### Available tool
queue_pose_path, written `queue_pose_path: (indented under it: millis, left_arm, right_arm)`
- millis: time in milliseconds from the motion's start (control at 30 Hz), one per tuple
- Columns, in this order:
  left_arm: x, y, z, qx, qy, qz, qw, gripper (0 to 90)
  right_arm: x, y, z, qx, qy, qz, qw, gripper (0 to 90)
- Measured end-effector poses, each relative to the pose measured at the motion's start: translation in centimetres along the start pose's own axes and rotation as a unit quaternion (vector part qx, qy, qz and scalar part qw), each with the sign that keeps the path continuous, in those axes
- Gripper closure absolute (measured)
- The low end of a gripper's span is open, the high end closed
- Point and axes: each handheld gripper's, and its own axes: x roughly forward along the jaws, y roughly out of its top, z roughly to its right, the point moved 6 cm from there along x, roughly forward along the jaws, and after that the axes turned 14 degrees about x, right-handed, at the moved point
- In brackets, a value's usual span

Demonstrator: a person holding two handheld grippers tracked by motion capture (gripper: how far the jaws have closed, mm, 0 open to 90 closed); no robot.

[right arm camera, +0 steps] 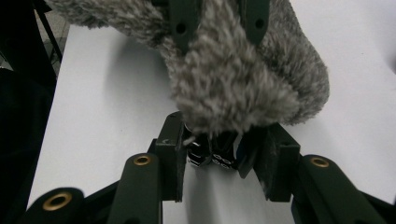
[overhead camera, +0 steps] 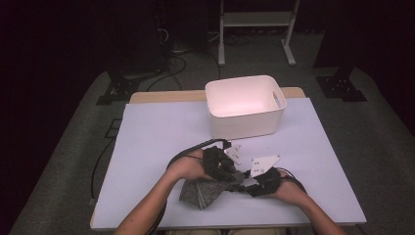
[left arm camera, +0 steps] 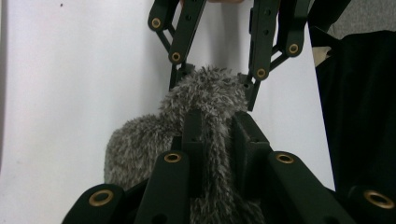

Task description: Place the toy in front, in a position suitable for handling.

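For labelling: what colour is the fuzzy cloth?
Mottled grey fuzzy cloth, clearest in the left gripper view.

Both claws met low on the table (overhead camera: 147, 147), the left claw (overhead camera: 229, 177) clamped on the grey fuzzy cloth (overhead camera: 203, 192). The right claw (overhead camera: 250, 185) faced it. A white bin (overhead camera: 244, 122) stood behind.

**Lighting and picture quality**

Lit from above, brightest on the white desk (overhead camera: 161, 142) and inside the white bin (overhead camera: 244, 105), which glows slightly pink. Dark, nearly black surroundings in the high view; soft overall, low in detail. Faint shadow under the grey fuzzy cloth (right arm camera: 243, 79) in the right gripper view. Close-range softness in both gripper views: blurred fibres, near fingers (left arm camera: 194, 135) underexposed, brass rivets catching small highlights. Desk surface washed out, near overexposure.
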Motion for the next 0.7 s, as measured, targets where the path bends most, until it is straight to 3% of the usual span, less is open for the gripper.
queue_pose_path:
  millis: [200,400,500,700]
  left_arm:
    - [-0.7,-1.2,0.1,-0.016,0.004,0.004,0.9999,76.8]
    - [-0.1,0.1,-0.2,-0.006,0.002,0.016,0.9999,76.8]
    - [0.5,0.7,-0.3,0.003,-0.002,0.007,1.0,76.8]
    - [-0.1,-0.2,-0.1,-0.008,0.003,0.012,0.9999,76.8]
  right_arm:
    - [0.0,0.0,0.0,-0.001,0.0,-0.001,1.0,57.4]
    - [0.1,0.1,0.0,0.003,-0.001,0.001,1.0,57.4]
    - [0.1,0.0,0.0,0.002,-0.001,0.003,1.0,57.4]
    - [0.1,0.0,0.0,0.004,0.001,0.003,1.0,57.4]
